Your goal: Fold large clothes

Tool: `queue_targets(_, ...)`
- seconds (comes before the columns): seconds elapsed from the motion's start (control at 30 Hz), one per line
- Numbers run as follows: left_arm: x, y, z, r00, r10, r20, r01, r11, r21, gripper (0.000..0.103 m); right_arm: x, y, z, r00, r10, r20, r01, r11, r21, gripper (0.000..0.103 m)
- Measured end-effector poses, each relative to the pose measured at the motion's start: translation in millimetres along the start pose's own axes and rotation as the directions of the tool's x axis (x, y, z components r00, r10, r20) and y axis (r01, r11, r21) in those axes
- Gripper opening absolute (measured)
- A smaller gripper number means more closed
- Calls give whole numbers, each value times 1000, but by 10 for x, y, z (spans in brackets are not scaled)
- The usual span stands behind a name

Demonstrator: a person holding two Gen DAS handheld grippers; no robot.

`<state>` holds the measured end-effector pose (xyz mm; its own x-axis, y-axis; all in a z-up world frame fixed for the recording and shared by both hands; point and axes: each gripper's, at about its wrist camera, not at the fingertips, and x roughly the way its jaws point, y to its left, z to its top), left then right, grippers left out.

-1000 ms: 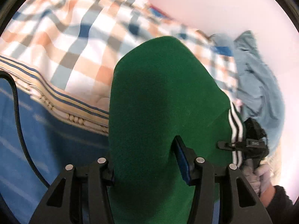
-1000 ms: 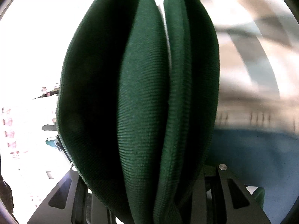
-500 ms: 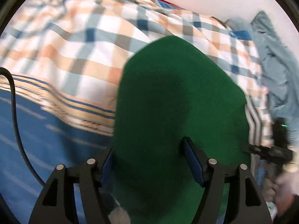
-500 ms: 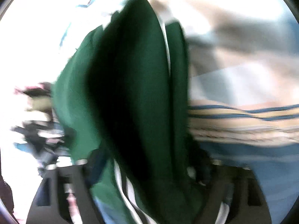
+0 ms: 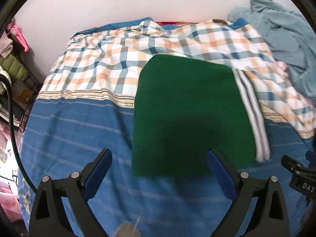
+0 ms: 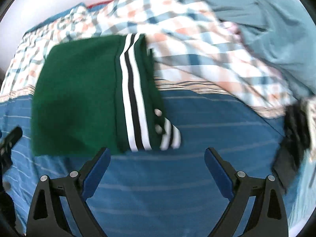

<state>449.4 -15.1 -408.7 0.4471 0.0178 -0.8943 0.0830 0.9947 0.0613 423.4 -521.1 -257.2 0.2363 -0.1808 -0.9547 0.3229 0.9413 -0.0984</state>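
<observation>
Green garment [image 5: 189,114], white-black stripes; blue bedsheet [image 5: 79,130]

Plain white wall [image 5: 122,2], blue striped bed [image 5: 75,130]

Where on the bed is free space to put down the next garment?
Free: the blue striped sheet left of the folded green garment, and the strip in front of it. Also right of it, up to the black item. Crowded: behind, the checked duvet and grey-blue clothes.

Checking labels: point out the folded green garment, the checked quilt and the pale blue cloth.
folded green garment [image 5: 187,114], left wrist view, plain top face
checked quilt [image 5: 102,65], left wrist view, left spread
pale blue cloth [image 6: 266,15], right wrist view, rumpled middle
</observation>
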Motion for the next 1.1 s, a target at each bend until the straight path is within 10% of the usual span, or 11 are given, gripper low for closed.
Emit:
queue_targets(0.6,-3296,45,-830,990,4,141,3,999,-48,98,-3957,-658,-1886,971,1,240,8,999,-36,97)
queue_targets(1.1,-4818,143,-1189,982,1,187,8,999,-46,98,-5899,-1279,-2764,942,32,335,-9,998,-69,97)
